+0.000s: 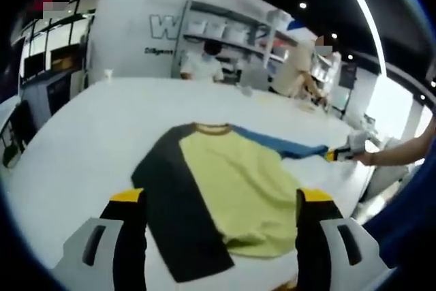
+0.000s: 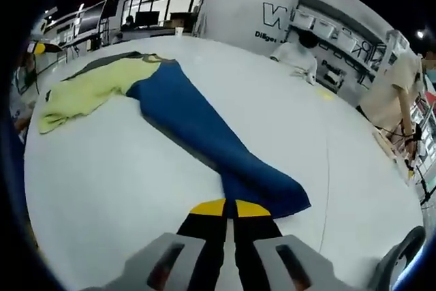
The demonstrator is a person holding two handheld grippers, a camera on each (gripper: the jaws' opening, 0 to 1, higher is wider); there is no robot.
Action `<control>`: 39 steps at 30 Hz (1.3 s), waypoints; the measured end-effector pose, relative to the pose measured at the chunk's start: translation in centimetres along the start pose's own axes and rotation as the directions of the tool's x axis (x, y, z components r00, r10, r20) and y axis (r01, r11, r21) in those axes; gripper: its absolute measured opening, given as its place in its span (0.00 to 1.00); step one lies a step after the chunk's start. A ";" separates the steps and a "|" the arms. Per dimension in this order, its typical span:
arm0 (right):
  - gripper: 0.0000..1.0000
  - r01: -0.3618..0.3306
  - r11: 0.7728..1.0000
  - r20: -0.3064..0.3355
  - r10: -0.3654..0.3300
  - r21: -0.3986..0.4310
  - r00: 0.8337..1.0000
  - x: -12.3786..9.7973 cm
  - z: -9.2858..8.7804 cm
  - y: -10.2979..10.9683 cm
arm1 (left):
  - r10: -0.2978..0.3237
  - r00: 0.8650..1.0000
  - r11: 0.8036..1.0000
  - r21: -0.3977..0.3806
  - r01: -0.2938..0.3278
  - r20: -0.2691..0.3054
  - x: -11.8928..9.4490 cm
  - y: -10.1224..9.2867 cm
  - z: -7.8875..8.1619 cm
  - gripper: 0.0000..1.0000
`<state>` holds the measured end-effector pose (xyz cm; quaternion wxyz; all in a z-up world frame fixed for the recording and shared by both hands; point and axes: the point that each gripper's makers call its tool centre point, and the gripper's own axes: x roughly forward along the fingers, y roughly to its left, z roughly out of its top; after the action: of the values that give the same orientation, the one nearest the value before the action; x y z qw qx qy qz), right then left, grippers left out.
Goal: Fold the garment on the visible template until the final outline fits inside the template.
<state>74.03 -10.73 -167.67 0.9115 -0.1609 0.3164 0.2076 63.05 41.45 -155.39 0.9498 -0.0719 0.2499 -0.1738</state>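
the shirt (image 1: 228, 192) lay spread on the white table (image 1: 82, 148), yellow body, dark left sleeve. the right gripper (image 2: 229, 207) had its jaws pinched together on the cuff of the blue sleeve (image 2: 204, 134), stretched outward. the left gripper (image 1: 221, 199) hovered above the hem, jaws wide apart, holding nothing.

I see the shirt (image 1: 225, 189) as soft matt cloth, lightly wrinkled at centre frame. Its blue sleeve (image 2: 211, 141) looks matt too. The table (image 1: 88, 141) under it is smooth, white, faintly glossy. My jaws look like hard plastic.
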 end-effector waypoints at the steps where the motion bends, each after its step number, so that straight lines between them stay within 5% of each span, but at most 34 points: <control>1: 0.00 -0.017 1.000 0.015 0.016 0.010 1.000 -0.4 0.5 0.4 | -0.002 1.000 1.000 0.001 0.002 -0.001 0.0 0.0 0.0 0.85; 8: 0.00 -0.233 0.965 0.121 0.219 0.121 0.968 -5.7 2.7 3.1 | -0.015 1.000 1.000 -0.002 0.015 -0.005 0.0 0.4 -0.6 0.85; 11: 0.00 -0.262 0.960 0.118 0.249 0.103 0.961 -6.9 2.8 2.1 | -0.020 1.000 1.000 -0.001 0.020 -0.007 0.1 0.8 -0.7 0.85; 19: 0.00 -0.371 0.927 -0.083 0.366 -0.059 0.927 -8.8 0.0 3.8 | -0.041 0.999 0.999 0.008 0.040 0.006 0.7 1.0 0.1 0.85; 21: 0.00 -0.415 0.906 -0.095 0.408 -0.078 0.908 -8.8 -0.1 6.0 | -0.046 0.999 0.999 0.009 0.046 0.006 0.7 1.0 0.1 0.85; 24: 0.00 -0.521 0.850 -0.132 0.509 -0.078 0.851 -8.9 -1.0 10.5 | -0.050 0.999 0.999 0.008 0.050 0.001 0.5 1.4 -0.3 0.85; 26: 0.00 -0.534 0.844 -0.127 0.525 -0.048 0.842 -9.0 -1.1 11.7 | -0.056 0.998 0.998 0.006 0.056 -0.007 0.2 1.4 -0.6 0.85; 27: 0.00 -0.530 0.848 -0.109 0.525 -0.020 0.844 -9.0 -1.1 12.0 | -0.055 0.998 0.998 0.007 0.056 -0.009 0.0 1.5 -0.7 0.85; 29: 0.01 -0.461 0.887 -0.052 0.462 0.028 0.885 -8.9 -0.6 10.9 | -0.055 0.998 0.998 0.009 0.055 -0.010 -0.3 1.8 -0.8 0.85; 31: 0.05 -0.414 0.907 0.001 0.415 0.078 0.910 -9.1 -0.2 9.6 | -0.054 0.998 0.998 0.008 0.054 -0.010 -0.7 2.2 -0.8 0.85; 34: 0.10 -0.280 0.945 0.072 0.272 0.169 0.960 -9.0 -0.2 5.7 | -0.047 0.999 0.999 0.004 0.047 -0.008 -1.2 2.7 -0.9 0.85; 35: 0.09 -0.262 0.949 0.072 0.254 0.172 0.965 -9.0 -0.4 5.2 | -0.045 0.999 0.999 0.001 0.045 -0.007 -1.4 2.8 -1.0 0.85; 37: 0.09 -0.123 0.980 0.011 0.123 0.154 0.992 -8.5 -1.9 3.0 | -0.039 0.999 0.999 -0.003 0.039 -0.007 -1.6 3.3 -1.1 0.85; 39: 0.11 -0.130 0.977 -0.006 0.133 0.168 0.991 -8.0 -2.4 3.6 | -0.037 0.999 0.999 -0.006 0.037 -0.007 -1.7 3.3 -1.2 0.85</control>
<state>65.35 -10.84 -164.84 0.9034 -0.0642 0.3505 0.2386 62.07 45.08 -156.41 0.9453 -0.0786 0.2524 -0.1911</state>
